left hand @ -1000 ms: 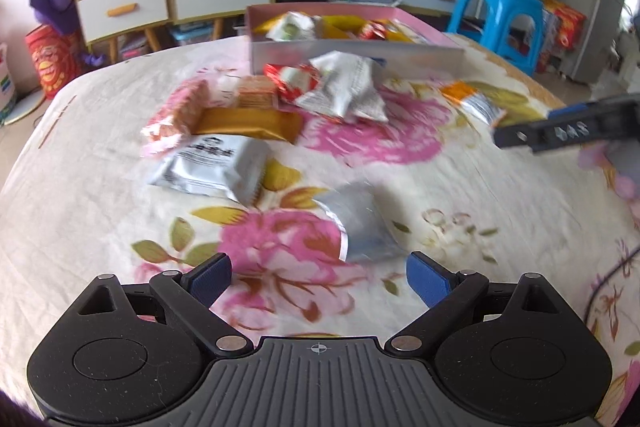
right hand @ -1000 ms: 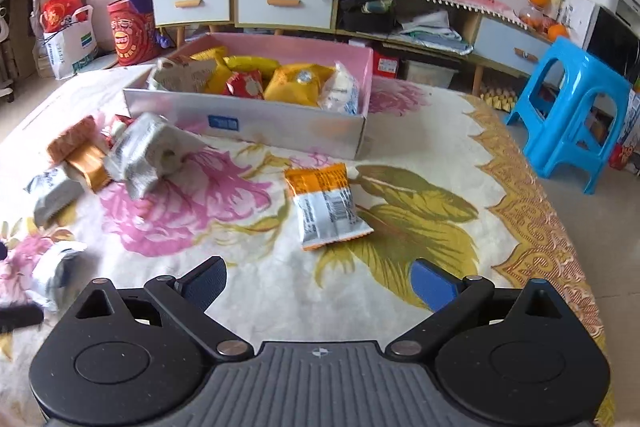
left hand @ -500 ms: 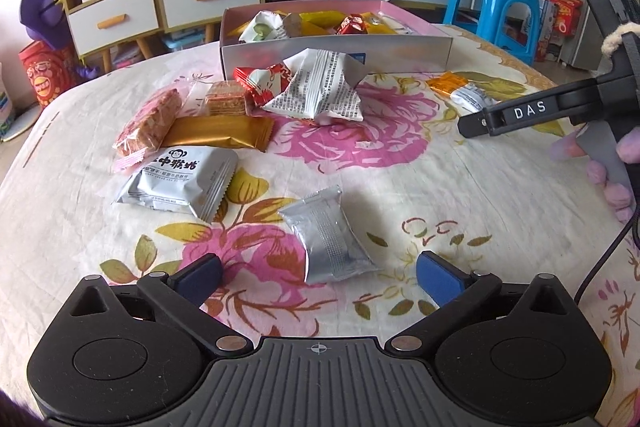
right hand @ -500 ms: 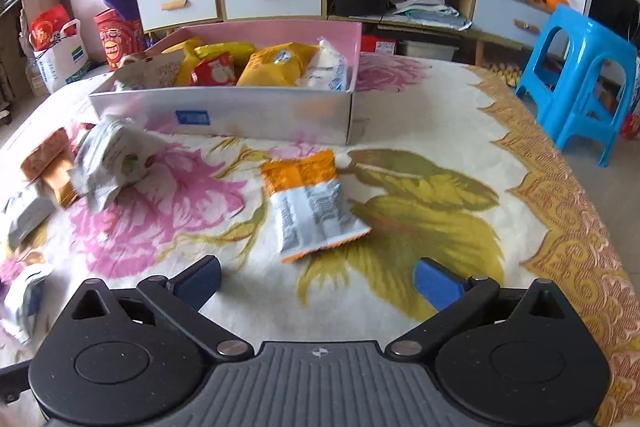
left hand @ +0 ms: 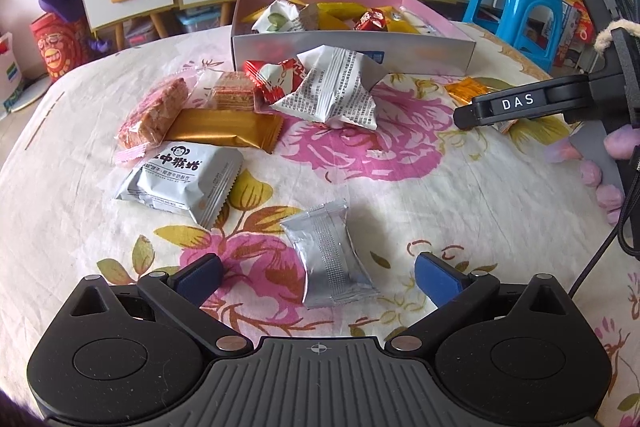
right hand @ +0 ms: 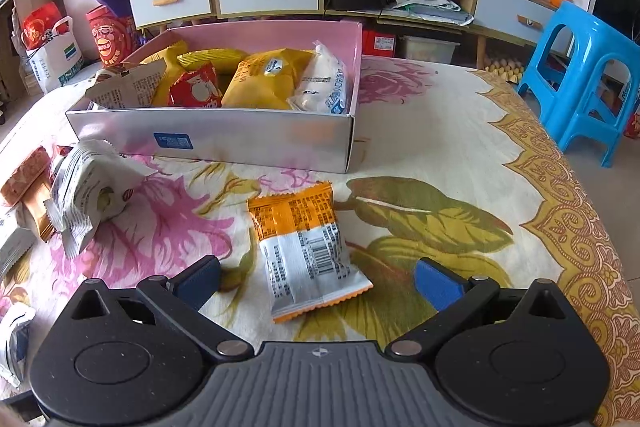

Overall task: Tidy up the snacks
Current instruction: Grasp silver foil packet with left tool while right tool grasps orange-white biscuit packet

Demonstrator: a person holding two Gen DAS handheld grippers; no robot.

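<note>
Here, a flower-printed cloth-covered table is strewn with wrapped snacks, and a shallow pink-lined cardboard box at its far side is already partly filled with yellow, red and white packets. The left gripper is held low over the cloth with its blue-padded jaws spread wide, and a small silver foil packet is framed between them without being touched by either pad. The packet lies flat and lengthwise to the fingers, so it is judged to be lined up for a pinch across its narrow width.

The right gripper is likewise held wide open, nothing being pressed by its pads; an orange-and-white plastic snack packet lies on the cloth between them, just in front of the box's near wall. Both packets are probably chosen because each lies apart from the others and nearest its own hand.

Further left, a grey-white biscuit packet, a gold foil bar, a pink wafer in clear wrap and a crumpled white printed bag are left on the cloth, so much of the sorting is judged undone.
</note>
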